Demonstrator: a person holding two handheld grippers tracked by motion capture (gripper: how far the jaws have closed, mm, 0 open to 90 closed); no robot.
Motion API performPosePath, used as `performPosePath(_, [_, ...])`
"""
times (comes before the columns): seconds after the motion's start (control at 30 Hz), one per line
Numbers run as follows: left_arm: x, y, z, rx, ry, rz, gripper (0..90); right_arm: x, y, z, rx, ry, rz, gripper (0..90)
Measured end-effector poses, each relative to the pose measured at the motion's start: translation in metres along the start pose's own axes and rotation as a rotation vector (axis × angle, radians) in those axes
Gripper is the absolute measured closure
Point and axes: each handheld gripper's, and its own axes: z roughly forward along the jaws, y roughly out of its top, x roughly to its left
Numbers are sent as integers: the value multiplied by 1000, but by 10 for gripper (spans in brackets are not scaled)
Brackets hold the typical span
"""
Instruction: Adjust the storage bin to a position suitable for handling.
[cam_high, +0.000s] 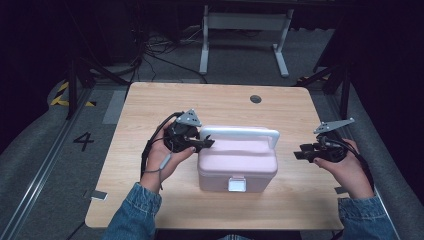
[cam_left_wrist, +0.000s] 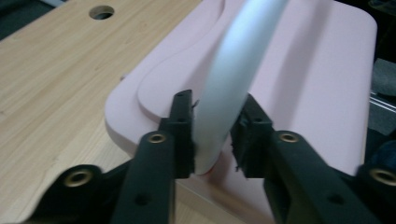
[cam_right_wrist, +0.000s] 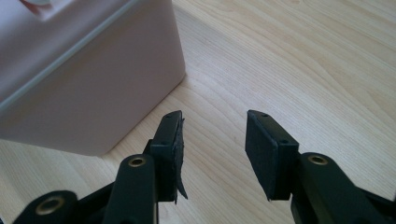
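- Pink box (cam_high: 237, 167) sits mid-desk (cam_high: 150, 105), lid down, white front latch (cam_high: 236, 184) facing us and looking closed.
- Its white handle (cam_high: 240, 133) arches across the top of the lid, left to right.
- Our left gripper (cam_left_wrist: 212, 135) is at the handle's left end, one jaw each side of the bar. Left jaw looks to be touching it; a sliver of gap may remain at the right jaw, so we read it as closing on the handle, not firmly clamped yet.
- Our right gripper (cam_right_wrist: 212, 149) is spread with nothing between the jaws, hovering over bare desk just beside the box's right corner.
- Handling, our guess: rigid moulded plastic, smooth and somewhat slippery, probably light unless loaded. We can't see the contents.
- Best hold is the handle: rigid, rounded, narrow enough for the jaws. Gripping it at one end will let the box swing or tilt; the middle of the bar would carry level.
- Walls are too wide to pinch; the right gripper could only steady or push the side.
- Latch is small; it needs a fingertip-style nudge, not a squeeze.
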Motion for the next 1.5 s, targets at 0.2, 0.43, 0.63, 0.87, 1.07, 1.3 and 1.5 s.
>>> performPosePath(0.2, [0,0,0,-13,8,2,752,2,1,1,-13,7,-2,588])
performPosePath(0.43, [2,3,-3,-55,0,-19,753,5,3,-6,-64,9,-8,598])
performPosePath(0.63, [7,8,-6,-94,-15,-51,751,7,3,-17,-153,43,0,616])
performPosePath(0.87, [19,12,-7,-120,-66,-113,752,12,6,-27,-268,84,-23,578])
performPosePath(1.07, [23,13,-7,-134,-73,-144,751,20,13,-34,-348,114,-38,558])
performPosePath(1.3, [25,20,-9,-136,-64,-179,745,25,17,-37,-381,112,-60,551])
performPosePath(1.5, [32,23,-8,-168,-69,-204,738,25,16,-43,-392,109,-61,578])
